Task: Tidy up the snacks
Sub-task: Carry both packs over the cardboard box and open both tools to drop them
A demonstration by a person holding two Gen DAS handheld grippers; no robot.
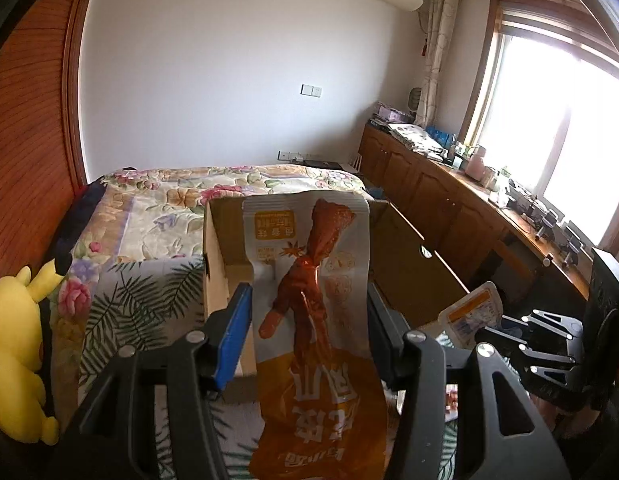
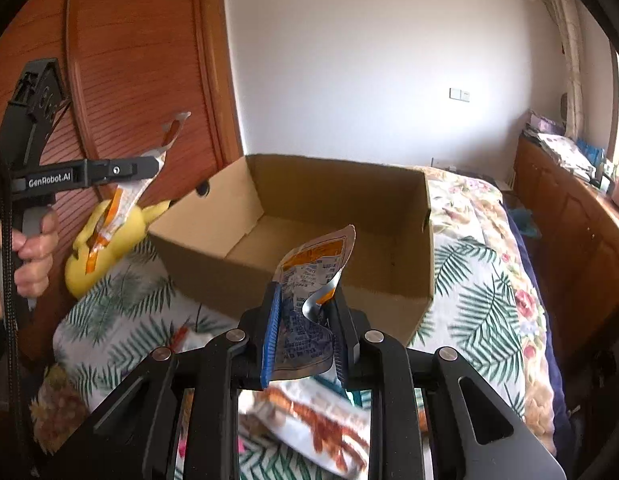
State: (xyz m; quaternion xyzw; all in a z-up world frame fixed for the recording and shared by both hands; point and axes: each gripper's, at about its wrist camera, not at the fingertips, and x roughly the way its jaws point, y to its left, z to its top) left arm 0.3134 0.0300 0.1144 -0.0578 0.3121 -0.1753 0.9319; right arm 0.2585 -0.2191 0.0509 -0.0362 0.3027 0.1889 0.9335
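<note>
Our left tongs point(image 1: 309, 316) clamp an orange chicken-snack pouch point(image 1: 309, 320), long axis pointing ahead. Open cardboard box point(image 2: 341, 216) sits just ahead of both tongs on the bed point(image 2: 481, 264). Right tongs point(image 2: 305, 332) pinch a second crumpled snack pouch point(image 2: 309, 280), nearer the box's near wall; room inside is free. More pouches point(image 2: 317, 424) lie below.

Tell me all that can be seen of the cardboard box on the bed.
The box is plain brown cardboard, rectangular, open at the top, with no lid in view. It looks empty inside: only its bare floor shows. An oval handle hole is cut in each short wall. It stands upright on the palm-leaf cloth over the flowered bedspread. Nothing grips it. The left gripper and the right gripper each hold a snack packet in front of it, outside the box.
</note>
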